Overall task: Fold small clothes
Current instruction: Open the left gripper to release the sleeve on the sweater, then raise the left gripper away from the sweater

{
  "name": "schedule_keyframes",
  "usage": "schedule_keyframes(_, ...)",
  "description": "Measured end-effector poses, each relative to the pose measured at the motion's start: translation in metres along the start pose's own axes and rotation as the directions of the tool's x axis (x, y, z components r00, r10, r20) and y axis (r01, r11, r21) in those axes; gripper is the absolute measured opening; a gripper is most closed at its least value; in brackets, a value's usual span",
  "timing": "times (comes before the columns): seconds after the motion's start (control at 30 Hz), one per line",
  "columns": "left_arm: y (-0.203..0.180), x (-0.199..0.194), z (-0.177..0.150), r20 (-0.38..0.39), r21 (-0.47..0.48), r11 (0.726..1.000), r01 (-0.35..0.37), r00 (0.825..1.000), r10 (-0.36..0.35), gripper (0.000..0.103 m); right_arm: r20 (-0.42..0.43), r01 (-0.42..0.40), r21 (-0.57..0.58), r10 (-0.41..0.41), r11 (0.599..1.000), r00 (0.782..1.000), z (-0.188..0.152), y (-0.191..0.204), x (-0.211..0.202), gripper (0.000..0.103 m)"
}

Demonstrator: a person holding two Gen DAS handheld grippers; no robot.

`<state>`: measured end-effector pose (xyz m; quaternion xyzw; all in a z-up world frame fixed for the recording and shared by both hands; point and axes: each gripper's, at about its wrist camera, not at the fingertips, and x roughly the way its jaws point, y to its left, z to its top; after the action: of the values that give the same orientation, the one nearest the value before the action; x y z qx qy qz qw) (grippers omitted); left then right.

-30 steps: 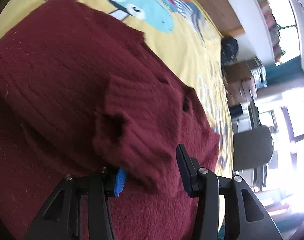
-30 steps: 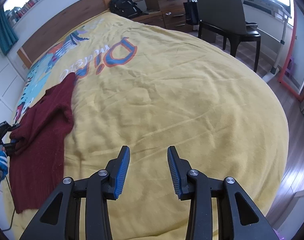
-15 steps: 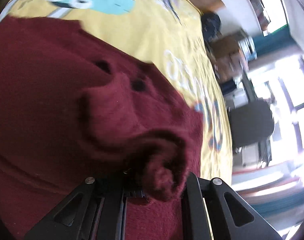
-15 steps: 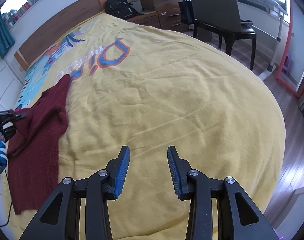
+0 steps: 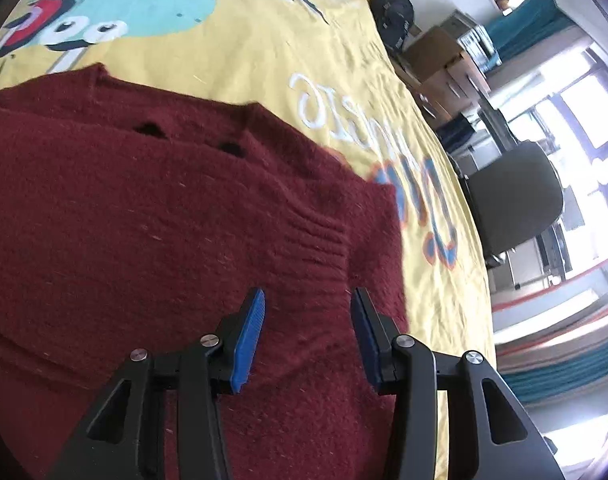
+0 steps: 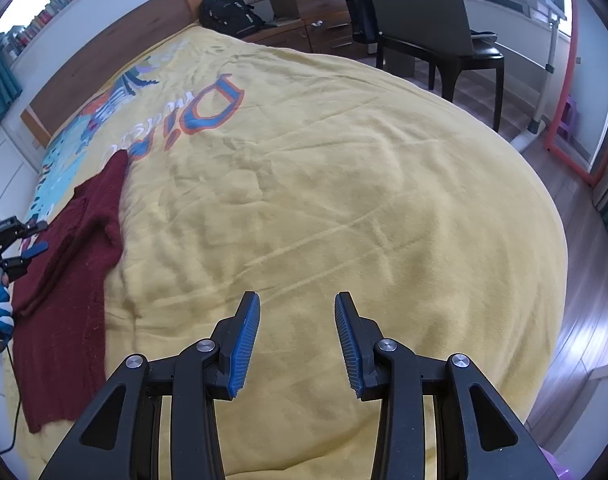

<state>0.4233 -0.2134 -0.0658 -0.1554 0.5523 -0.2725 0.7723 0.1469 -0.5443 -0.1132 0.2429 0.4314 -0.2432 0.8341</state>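
A dark red knitted sweater [image 5: 152,216] lies on the yellow bedspread [image 5: 244,52], with one sleeve folded across its body and the ribbed cuff [image 5: 320,240] just ahead of my left gripper. My left gripper [image 5: 308,312] is open and empty above the sweater. In the right wrist view the sweater [image 6: 72,264] lies at the bed's left side, with the left gripper [image 6: 28,246] over it. My right gripper [image 6: 297,316] is open and empty above bare bedspread [image 6: 344,184], well to the right of the sweater.
A wooden headboard [image 6: 104,60] stands at the far end of the bed. A black backpack [image 6: 230,12], wooden drawers [image 6: 316,4] and a dark chair [image 6: 428,20] stand beyond the bed. Wooden floor [image 6: 584,360] lies past the bed's right edge.
My left gripper was shut on the sweater's sleeve, carried it across the body, then opened and let it go. The sleeve now lies flat. My right gripper has barely moved.
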Motion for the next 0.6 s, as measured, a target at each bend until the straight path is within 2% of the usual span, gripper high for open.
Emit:
schedule_keyframes(0.13, 0.021, 0.006, -0.005, 0.004, 0.008, 0.99, -0.141, 0.99, 0.141, 0.04, 0.001, 0.001, 0.0, -0.001, 1.0, 1.0, 0.0, 0.0, 0.0, 0.04)
schedule_keyframes(0.2, 0.027, 0.013, -0.013, -0.016, 0.024, 0.985, -0.173, 0.985, 0.173, 0.039, 0.001, -0.001, 0.0, 0.001, 1.0, 1.0, 0.0, 0.0, 0.0, 0.04)
schedule_keyframes(0.3, 0.025, 0.015, -0.027, -0.027, 0.077, 0.982, -0.174, 0.984, 0.177, 0.04, 0.005, -0.001, -0.003, 0.001, 1.0, 1.0, 0.0, 0.003, -0.002, 0.04)
schedule_keyframes(0.43, 0.022, 0.005, -0.036, -0.05, 0.087, 0.992, -0.088, 0.994, 0.093, 0.04, 0.023, -0.008, -0.01, 0.008, 1.0, 1.0, 0.0, 0.007, -0.013, 0.04)
schedule_keyframes(0.6, 0.018, -0.022, -0.045, -0.008, 0.129, 0.984, -0.121, 0.992, 0.123, 0.04, 0.055, -0.02, -0.018, 0.021, 1.0, 0.998, -0.001, 0.015, -0.034, 0.04)
